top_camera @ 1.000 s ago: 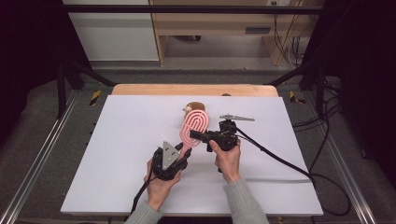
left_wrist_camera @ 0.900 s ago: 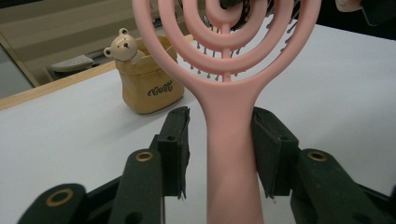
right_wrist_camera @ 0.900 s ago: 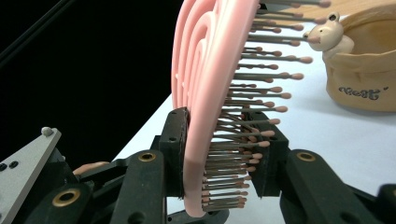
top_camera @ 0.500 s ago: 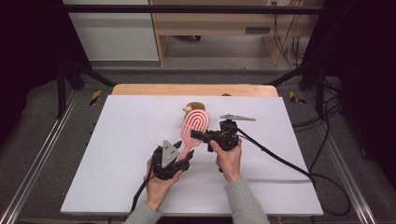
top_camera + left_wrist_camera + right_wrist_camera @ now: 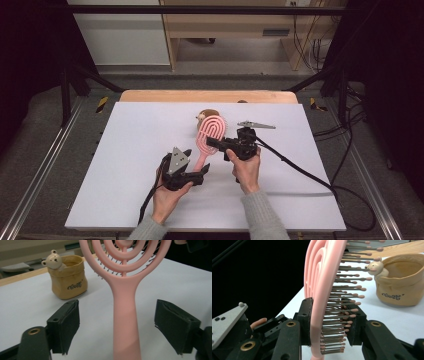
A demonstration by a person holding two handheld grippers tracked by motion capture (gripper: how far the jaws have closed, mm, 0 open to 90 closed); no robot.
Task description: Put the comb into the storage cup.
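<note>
Handover half done: pink brush up off the bench, head clamped in right tool. Left tool agape, handle between jaws, untouched. Left: carry to bear pot at 12 o'clock.

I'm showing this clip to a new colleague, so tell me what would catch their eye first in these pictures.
The pink hairbrush held up at mid-table stands out first: the right hand-held gripper is clamped on its bristled head, while the left hand-held gripper sits open around its handle, jaws clear of it. Just behind it, near the table's far edge, is a tan pouch with a small bear figure on its rim.
</note>
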